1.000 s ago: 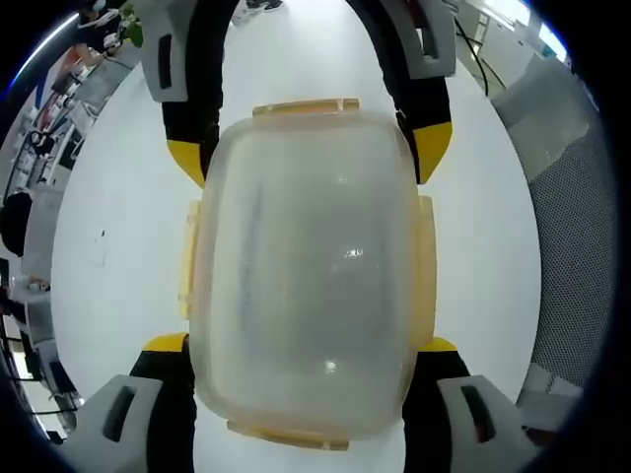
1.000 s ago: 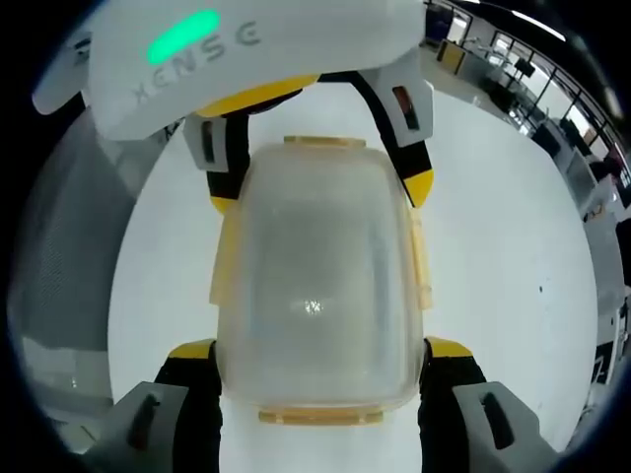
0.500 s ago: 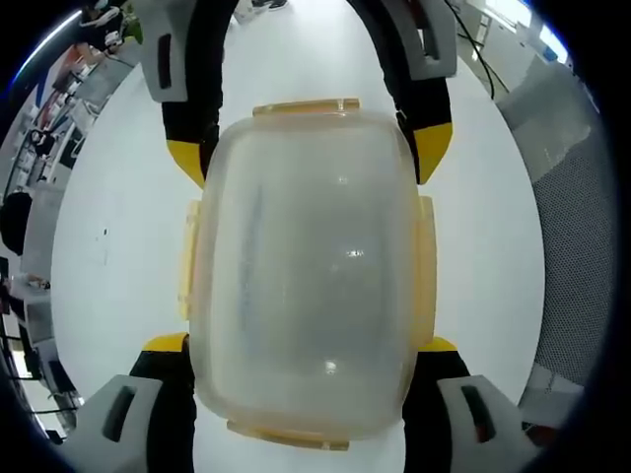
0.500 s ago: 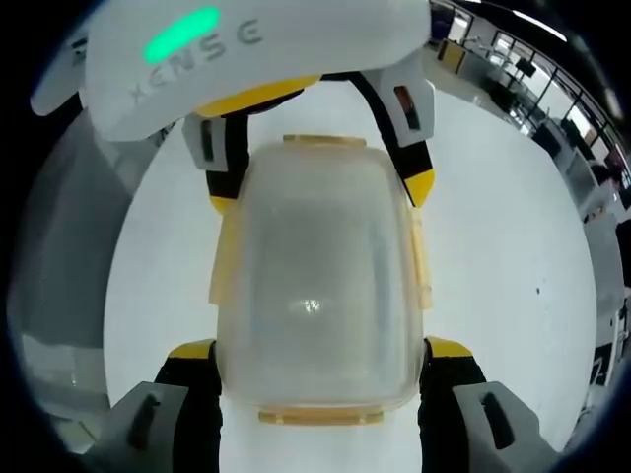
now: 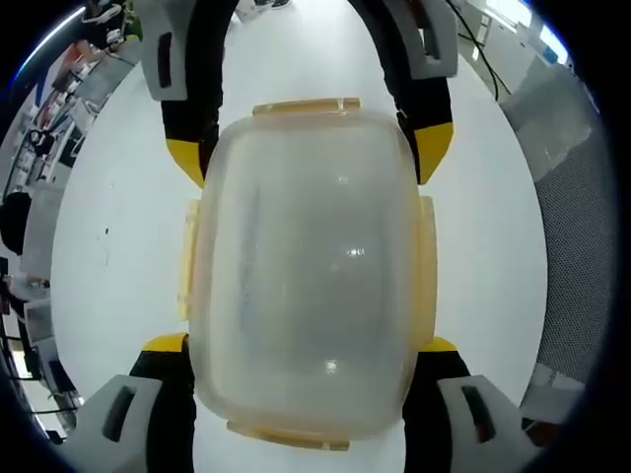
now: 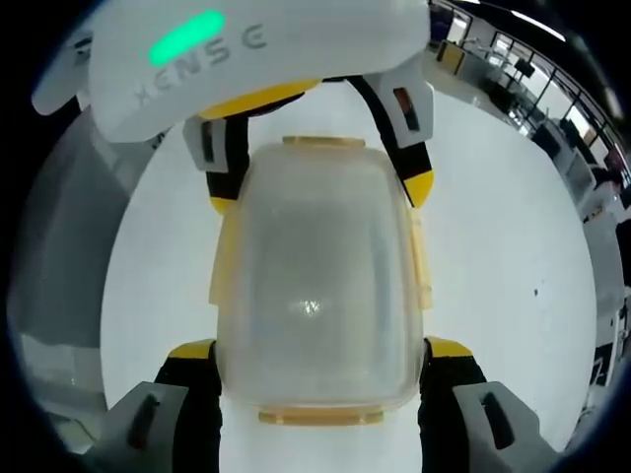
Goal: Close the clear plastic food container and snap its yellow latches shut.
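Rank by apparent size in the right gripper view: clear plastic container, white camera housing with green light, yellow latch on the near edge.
1. clear plastic container
2. white camera housing, nearer the lens, so unsure
3. yellow latch

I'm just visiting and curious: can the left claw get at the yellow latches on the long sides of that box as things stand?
Probably yes. The left claw already straddles the box, one jaw at each long side beside the side latches. The right claw straddles the far end and does not cover them.
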`<act>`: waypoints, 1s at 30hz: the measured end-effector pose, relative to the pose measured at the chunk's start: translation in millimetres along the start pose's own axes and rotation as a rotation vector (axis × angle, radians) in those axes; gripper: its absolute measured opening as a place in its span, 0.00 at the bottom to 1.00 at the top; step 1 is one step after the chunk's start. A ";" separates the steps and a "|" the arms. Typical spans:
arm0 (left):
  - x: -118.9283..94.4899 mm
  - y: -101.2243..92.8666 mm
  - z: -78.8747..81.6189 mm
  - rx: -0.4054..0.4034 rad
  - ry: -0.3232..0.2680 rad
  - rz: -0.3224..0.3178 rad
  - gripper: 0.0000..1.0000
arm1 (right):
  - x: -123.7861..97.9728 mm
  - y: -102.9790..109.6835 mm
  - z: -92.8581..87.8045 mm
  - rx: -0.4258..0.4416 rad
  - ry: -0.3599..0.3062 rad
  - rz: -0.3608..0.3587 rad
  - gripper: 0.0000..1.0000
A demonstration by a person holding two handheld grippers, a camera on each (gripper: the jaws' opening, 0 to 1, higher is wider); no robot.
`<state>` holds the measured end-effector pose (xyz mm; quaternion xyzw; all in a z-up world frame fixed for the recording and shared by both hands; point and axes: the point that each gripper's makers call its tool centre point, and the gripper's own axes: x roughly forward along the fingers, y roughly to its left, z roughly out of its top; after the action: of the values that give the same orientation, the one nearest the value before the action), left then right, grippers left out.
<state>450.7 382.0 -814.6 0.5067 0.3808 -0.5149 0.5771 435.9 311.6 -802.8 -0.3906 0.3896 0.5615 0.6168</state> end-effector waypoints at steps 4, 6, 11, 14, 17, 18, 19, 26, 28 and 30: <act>0.0 2.5 -0.6 0.002 0.001 -0.001 0.88 | 0.2 -2.3 0.6 0.001 -0.001 -0.001 0.83; 0.2 3.4 -0.7 0.001 0.001 0.000 0.88 | 0.5 -3.6 0.3 0.001 -0.004 -0.002 0.83; 0.2 3.1 -0.4 0.000 0.003 0.000 0.88 | 0.1 -3.4 0.4 0.001 -0.007 -0.002 0.83; 0.1 2.9 -0.4 0.001 0.005 -0.002 0.88 | 0.3 -3.5 0.3 0.000 -0.005 0.001 0.83; -0.2 2.6 -0.8 0.002 0.009 -0.002 0.88 | 0.2 -3.2 0.3 -0.002 0.002 0.002 0.83; -0.2 2.6 -0.9 0.003 0.010 -0.001 0.88 | 0.4 -3.3 0.1 -0.001 0.002 0.001 0.83; -0.1 2.7 -1.1 0.003 0.012 0.000 0.88 | 0.3 -3.2 0.1 -0.002 0.003 0.000 0.83; -1.0 2.6 -1.1 0.019 0.012 -0.006 0.89 | -1.8 -2.1 0.7 0.000 -0.001 0.003 0.84; -1.3 3.4 -1.4 0.032 0.014 -0.002 0.89 | -2.2 -1.6 1.0 -0.001 -0.007 -0.001 0.84; -1.7 3.6 -1.4 0.047 0.012 -0.007 0.89 | -1.0 -0.7 0.6 -0.002 -0.005 -0.003 0.85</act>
<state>454.0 383.5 -812.5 0.5220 0.3739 -0.5225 0.5610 436.6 311.7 -801.6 -0.3905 0.3869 0.5618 0.6182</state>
